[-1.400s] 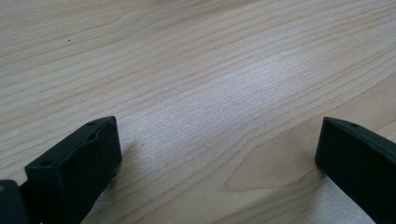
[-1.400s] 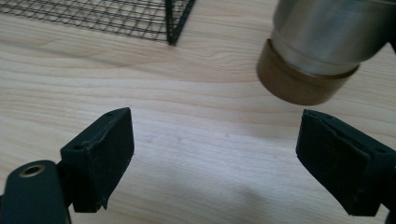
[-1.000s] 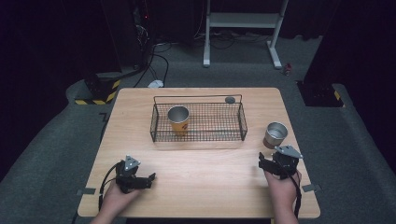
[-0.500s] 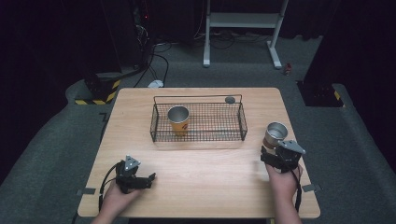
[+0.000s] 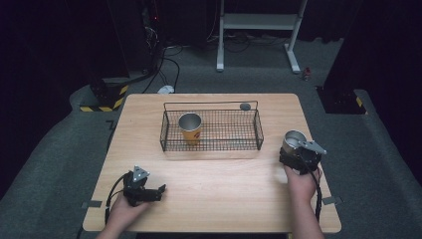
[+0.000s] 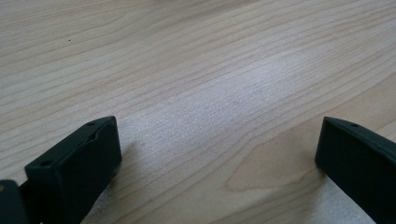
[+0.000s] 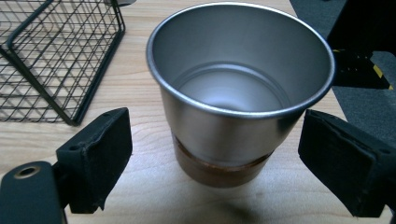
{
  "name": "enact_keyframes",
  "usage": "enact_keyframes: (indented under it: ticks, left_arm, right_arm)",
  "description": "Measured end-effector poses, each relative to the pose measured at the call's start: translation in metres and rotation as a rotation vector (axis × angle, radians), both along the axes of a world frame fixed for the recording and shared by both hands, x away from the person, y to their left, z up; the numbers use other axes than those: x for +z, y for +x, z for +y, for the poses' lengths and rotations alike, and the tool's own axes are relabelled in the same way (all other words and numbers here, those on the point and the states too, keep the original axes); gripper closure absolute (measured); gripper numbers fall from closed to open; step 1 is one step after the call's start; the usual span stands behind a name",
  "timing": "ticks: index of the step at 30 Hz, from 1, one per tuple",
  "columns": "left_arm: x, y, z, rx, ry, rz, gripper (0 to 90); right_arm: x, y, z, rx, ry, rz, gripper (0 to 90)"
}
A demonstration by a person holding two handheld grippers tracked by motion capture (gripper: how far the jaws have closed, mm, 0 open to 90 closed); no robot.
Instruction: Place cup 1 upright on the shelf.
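The steel cup (image 7: 240, 88) stands upright near the right edge of the wooden worktop (image 5: 224, 184), its long axis vertical and its open mouth pointing straight up, with a copper-toned band around its base; in the high view the same cup (image 5: 293, 140) sits just right of the black wire basket (image 5: 211, 130). The right hand-held gripper (image 7: 215, 154) has its jaws spread wide on either side of the cup, one to each flank and neither touching the wall, so it is released and grasps nothing. In the high view this right hand-held gripper (image 5: 297, 158) sits right behind the cup, whereas a second ago it lay farther back toward the near edge, apart from the cup; it has moved forward since. The left hand-held gripper (image 6: 215, 154) rests low over bare wood with its jaws wide apart and empty, and in the high view it (image 5: 158, 190) lies at the near left of the worktop, unchanged from before. Inside the basket a second steel cup with an orange band (image 5: 190, 127) stands upright, where it was earlier. A small dark round disc (image 5: 245, 106) lies on the worktop just beyond the basket's far rim. Around the worktop runs a grey carpeted floor (image 5: 69, 149), with a white metal frame (image 5: 259, 25), cables and yellow-black hazard tape (image 5: 107, 104) in the dark room behind.
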State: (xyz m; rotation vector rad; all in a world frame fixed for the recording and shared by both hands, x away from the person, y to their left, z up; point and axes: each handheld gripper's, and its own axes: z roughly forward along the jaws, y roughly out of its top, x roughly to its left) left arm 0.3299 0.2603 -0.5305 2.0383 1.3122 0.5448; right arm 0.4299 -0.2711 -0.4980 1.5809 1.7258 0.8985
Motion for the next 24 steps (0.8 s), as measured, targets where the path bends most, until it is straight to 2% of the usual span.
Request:
enact_keyframes:
  ticks: [5, 11, 19, 24]
  left_arm:
    - [0.0, 0.0, 0.0, 0.0, 0.0, 0.0, 0.6]
    - [0.0, 0.0, 0.0, -0.001, 0.0, 0.0, 0.6]
    - [0.0, 0.001, 0.0, -0.003, 0.0, 0.0, 0.6]
    - [0.0, 0.001, 0.0, -0.002, 0.0, 0.0, 0.6]
  right_arm:
    - [-0.002, 0.006, -0.002, -0.004, -0.009, 0.007, 10.0]
    - [-0.002, 0.015, -0.005, -0.008, 0.01, -0.025, 10.2]
    - [-0.001, 0.018, -0.005, 0.001, 0.006, -0.038, 13.0]
    - [-0.001, 0.02, -0.004, -0.002, 0.02, -0.045, 14.3]
